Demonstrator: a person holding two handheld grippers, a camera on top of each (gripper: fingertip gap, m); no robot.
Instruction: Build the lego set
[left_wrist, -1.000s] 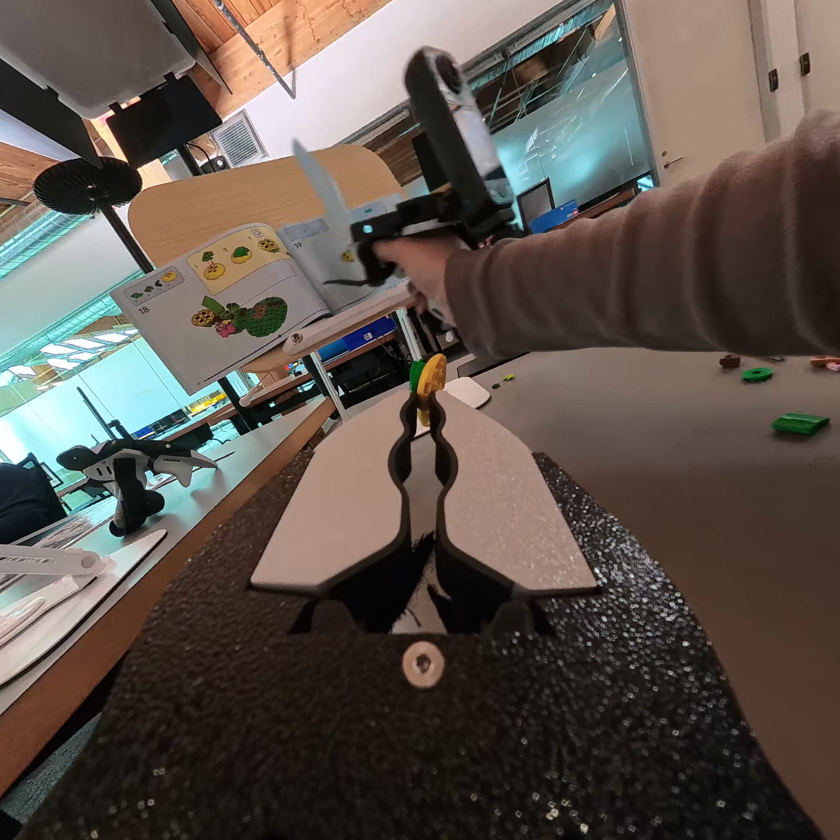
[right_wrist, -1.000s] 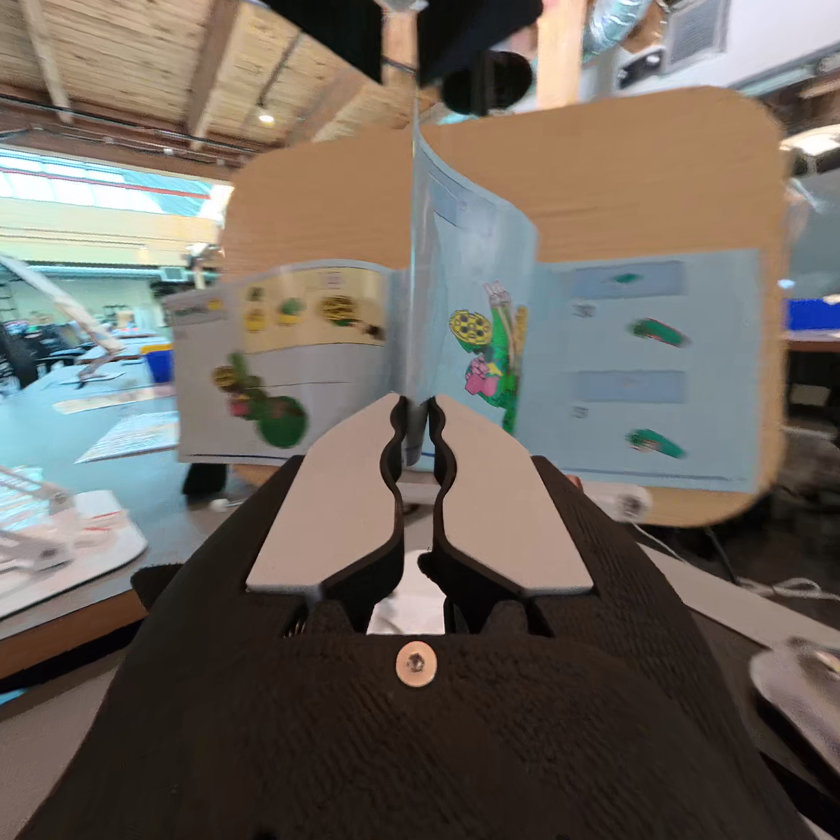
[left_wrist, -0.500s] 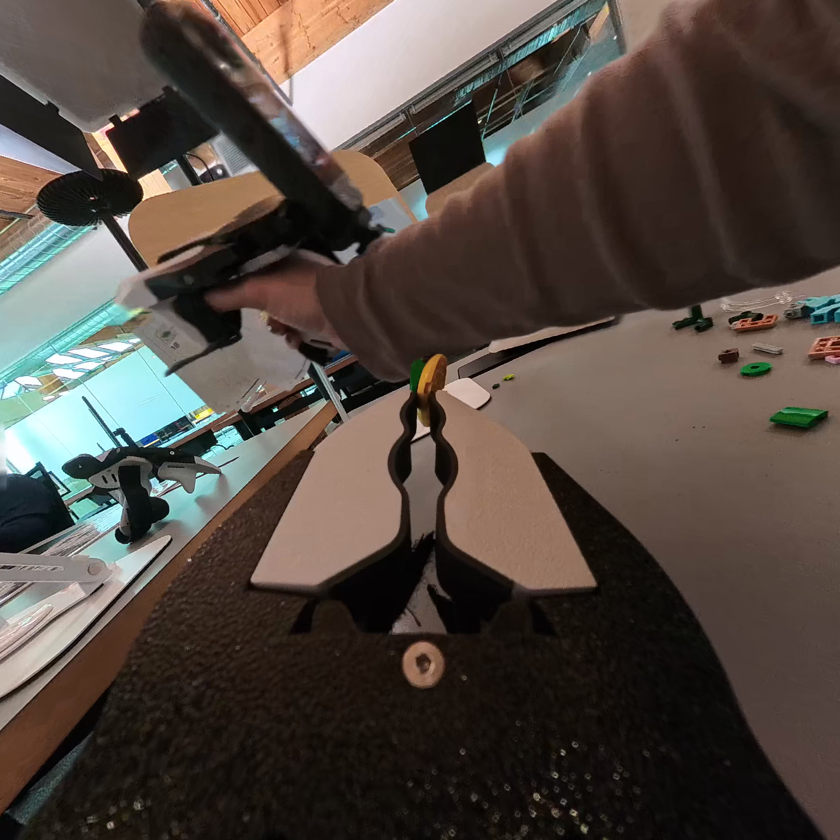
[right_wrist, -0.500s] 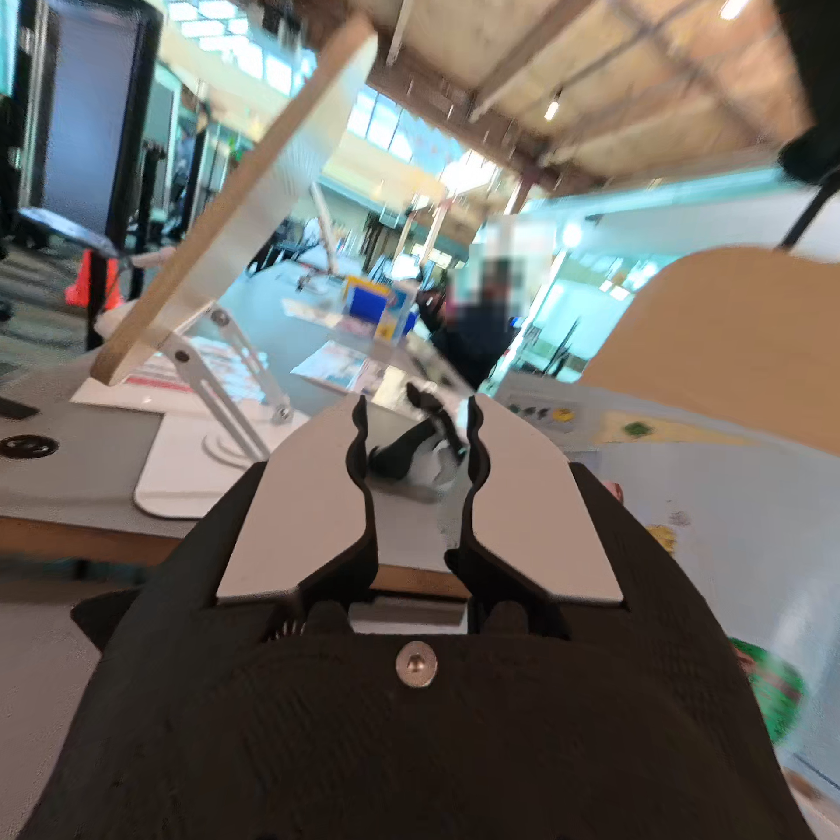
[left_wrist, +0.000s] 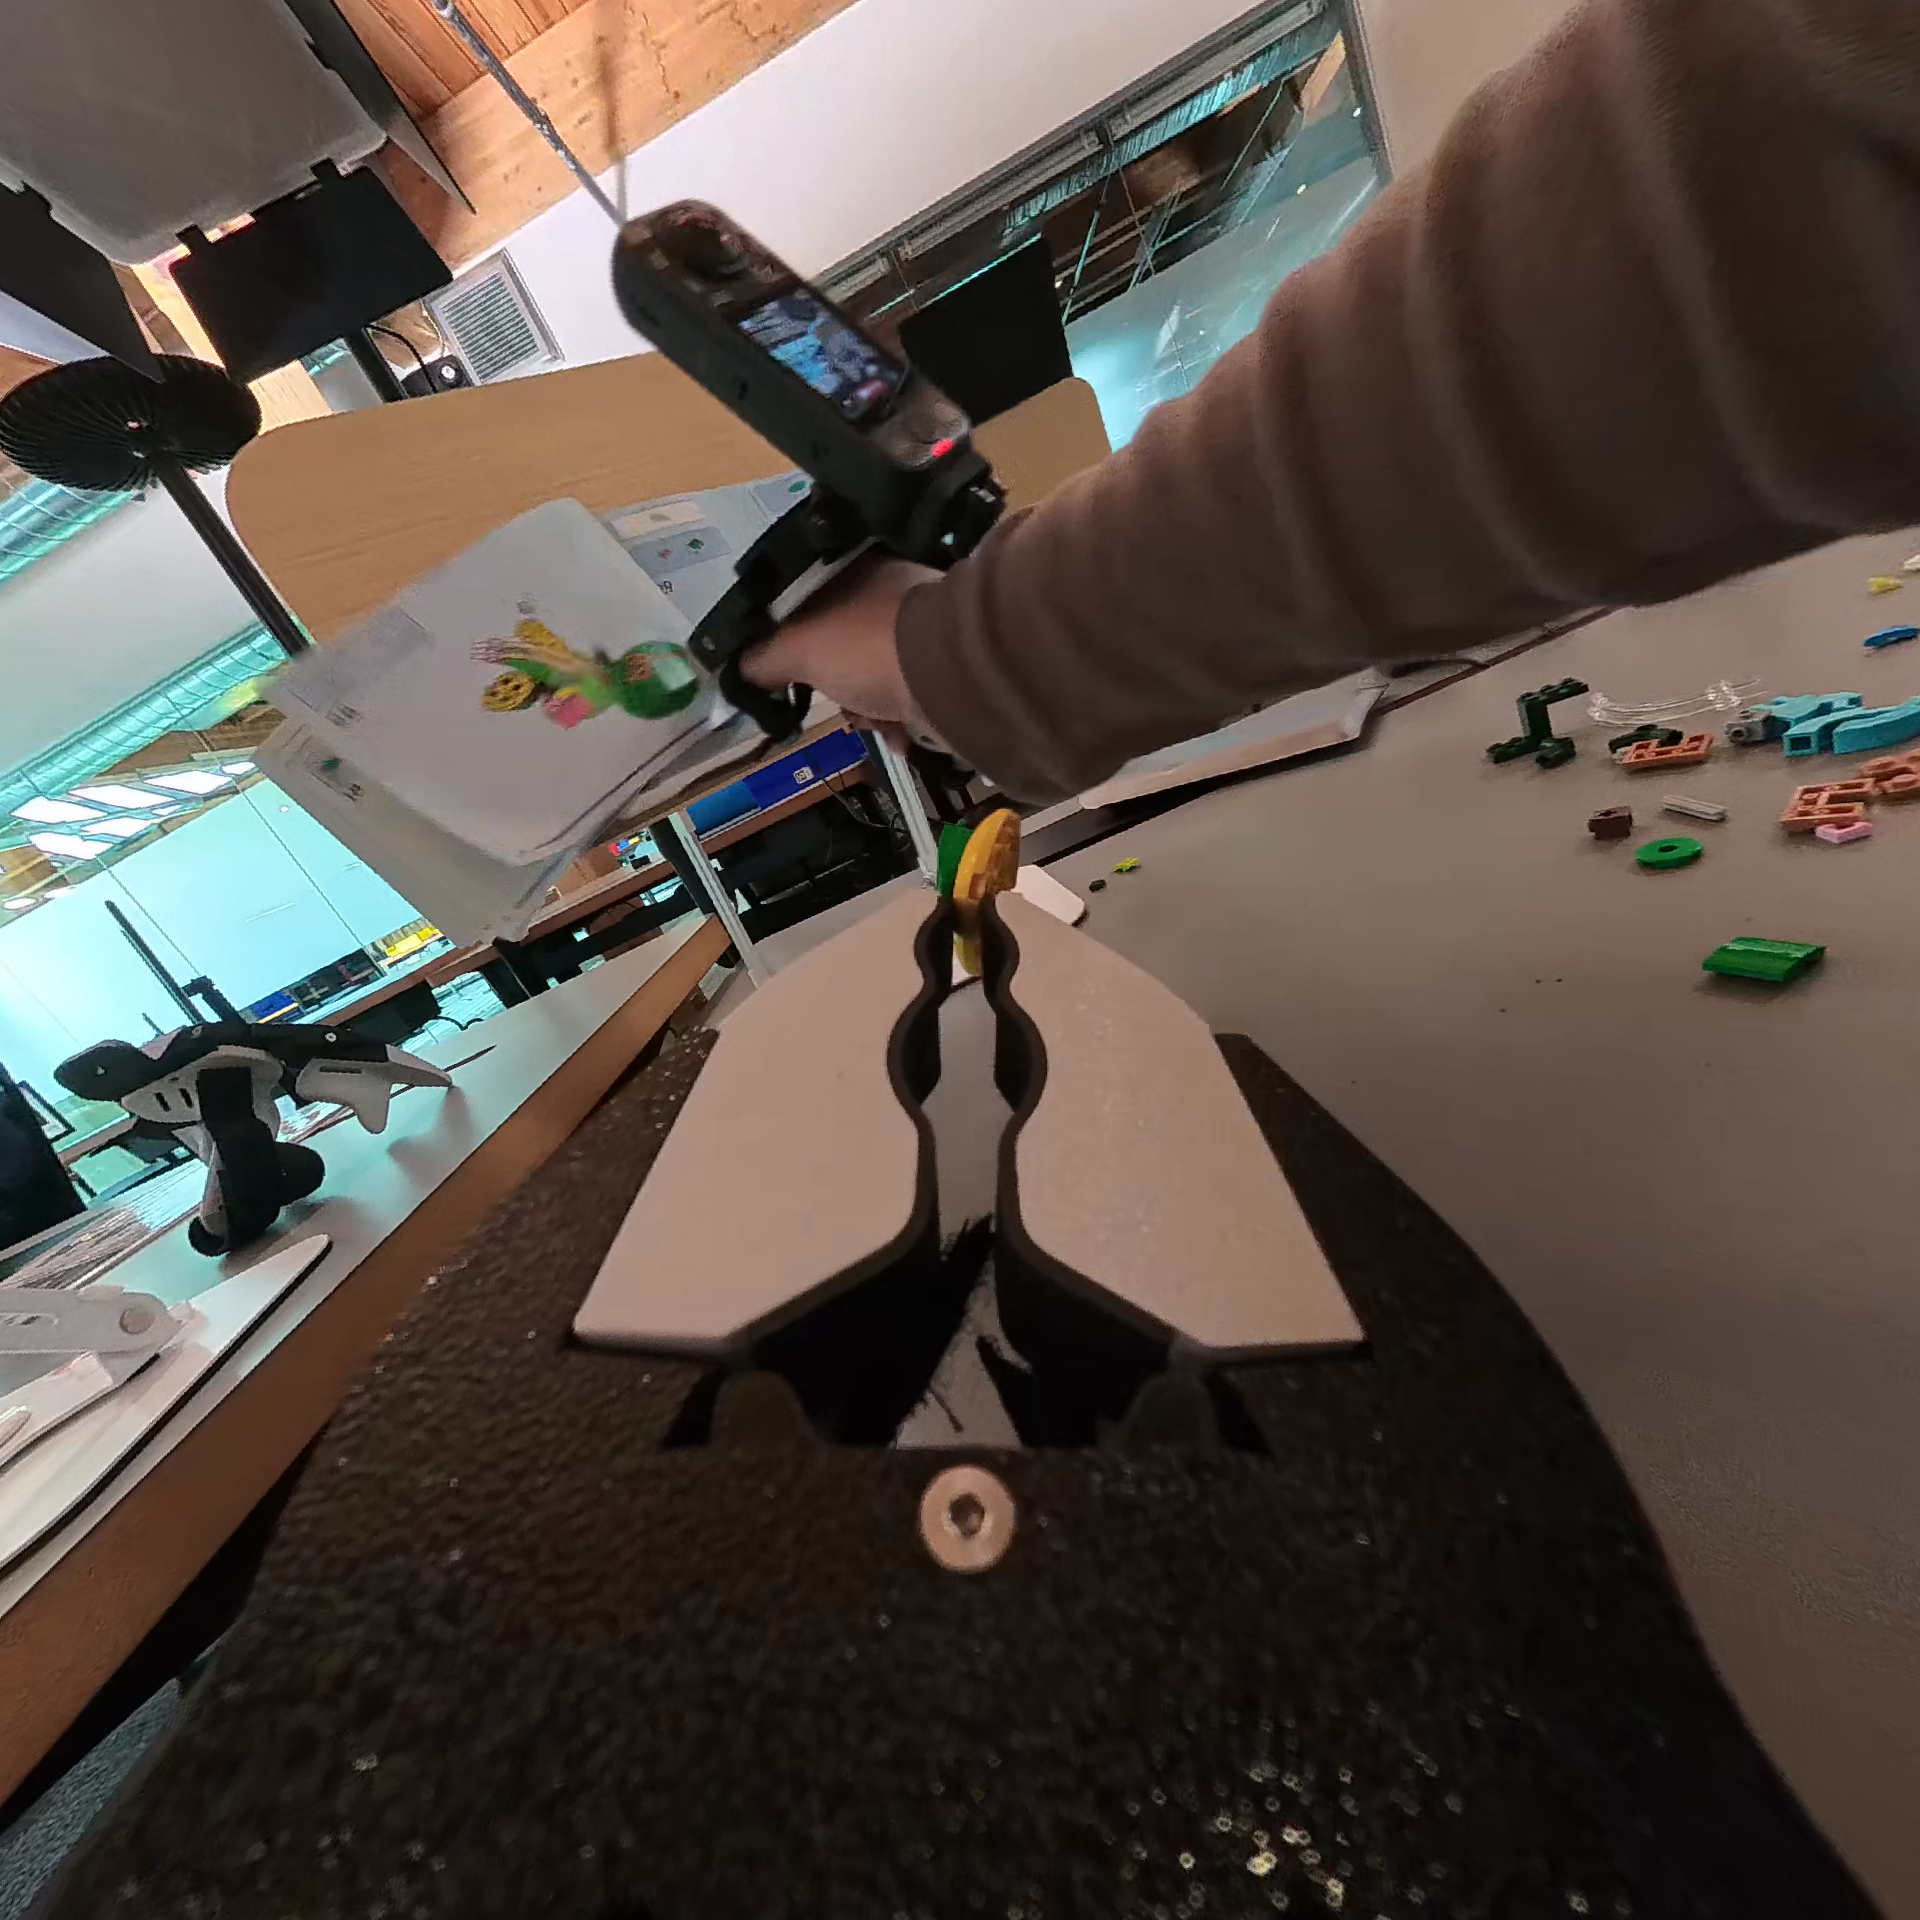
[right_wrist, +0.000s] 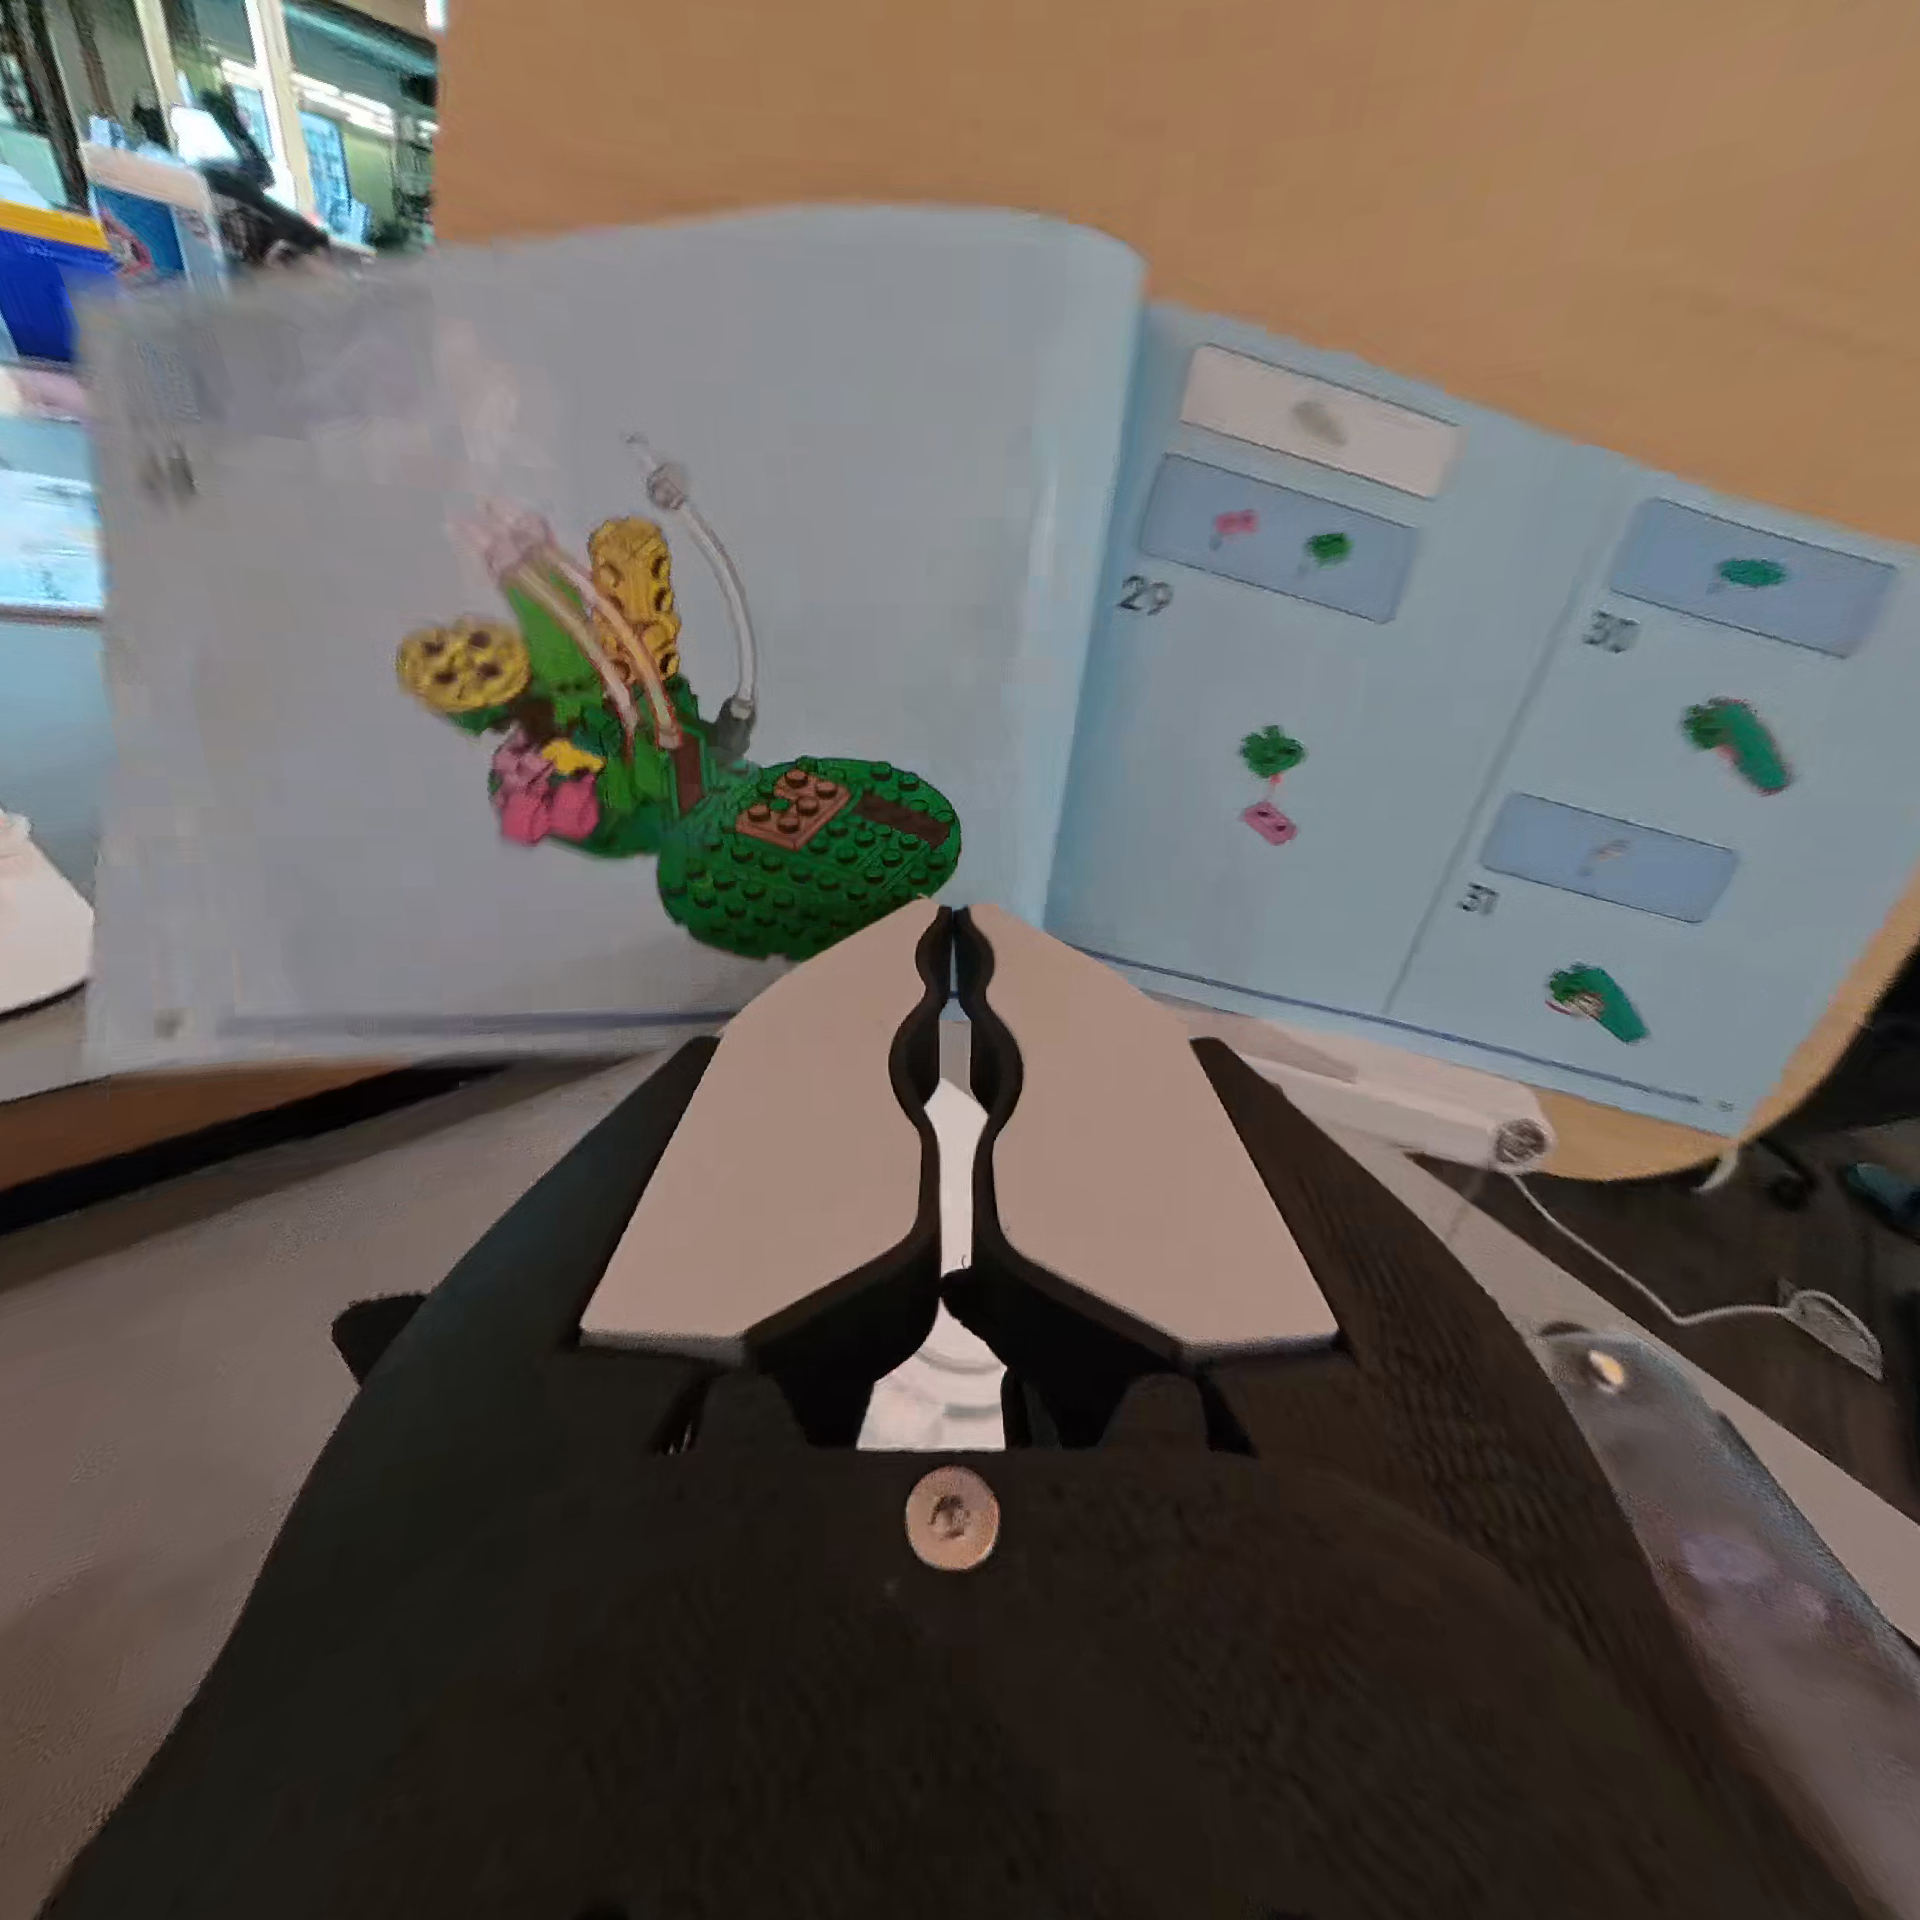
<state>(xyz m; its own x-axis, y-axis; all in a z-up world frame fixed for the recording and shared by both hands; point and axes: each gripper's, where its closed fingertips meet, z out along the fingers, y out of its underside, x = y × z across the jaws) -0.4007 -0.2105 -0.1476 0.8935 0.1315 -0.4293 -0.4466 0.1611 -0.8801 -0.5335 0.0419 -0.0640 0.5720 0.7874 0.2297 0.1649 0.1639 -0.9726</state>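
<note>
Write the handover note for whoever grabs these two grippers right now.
Left gripper: shut on the yellow round piece, which has a green piece behind it, held up above the grey table.
Right gripper: shut with nothing visible between its tips, up at the instruction booklet on the wooden stand. A page looks blurred, as if mid-turn.
Loose parts lie on the table to the right: a green slope brick, a green ring, orange-brown plates and teal pieces.
Done: a small yellow-and-green sub-assembly.
Left: read the open step, then pick the next part.
</note>
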